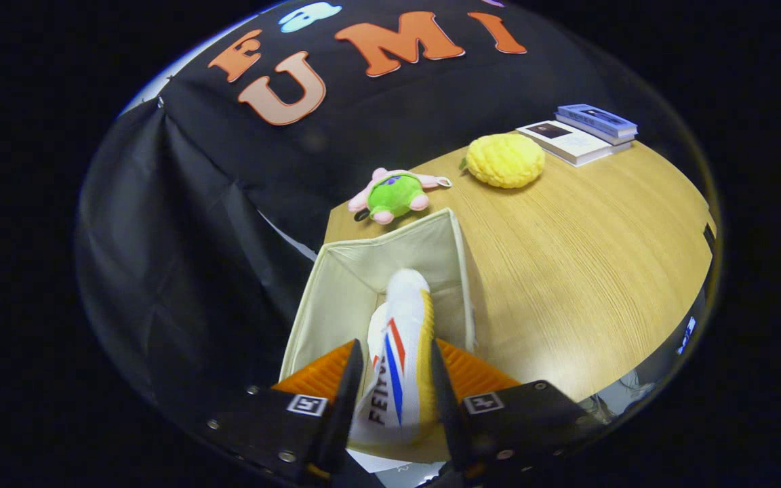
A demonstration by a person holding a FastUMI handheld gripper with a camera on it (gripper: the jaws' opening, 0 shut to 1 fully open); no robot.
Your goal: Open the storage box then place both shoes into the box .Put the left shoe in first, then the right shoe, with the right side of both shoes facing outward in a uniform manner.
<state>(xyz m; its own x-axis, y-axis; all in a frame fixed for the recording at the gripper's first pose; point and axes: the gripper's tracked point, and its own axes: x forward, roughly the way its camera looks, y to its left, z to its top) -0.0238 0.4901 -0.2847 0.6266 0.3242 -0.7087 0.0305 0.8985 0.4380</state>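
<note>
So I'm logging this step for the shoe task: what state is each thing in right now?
Box: open, on the table's edge, a shoe partly inside.
Shoe: gripped, toe pointing into the box, striped side up.
Fingers: shut on the shoe.
Green plush: lying on the table beyond the box.
Yellow plush: resting on the table.
Books: closed, stacked.

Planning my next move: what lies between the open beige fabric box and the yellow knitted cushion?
Bare wooden table in the gripper view, between box and cushion; gripper holds the white shoe.
</note>
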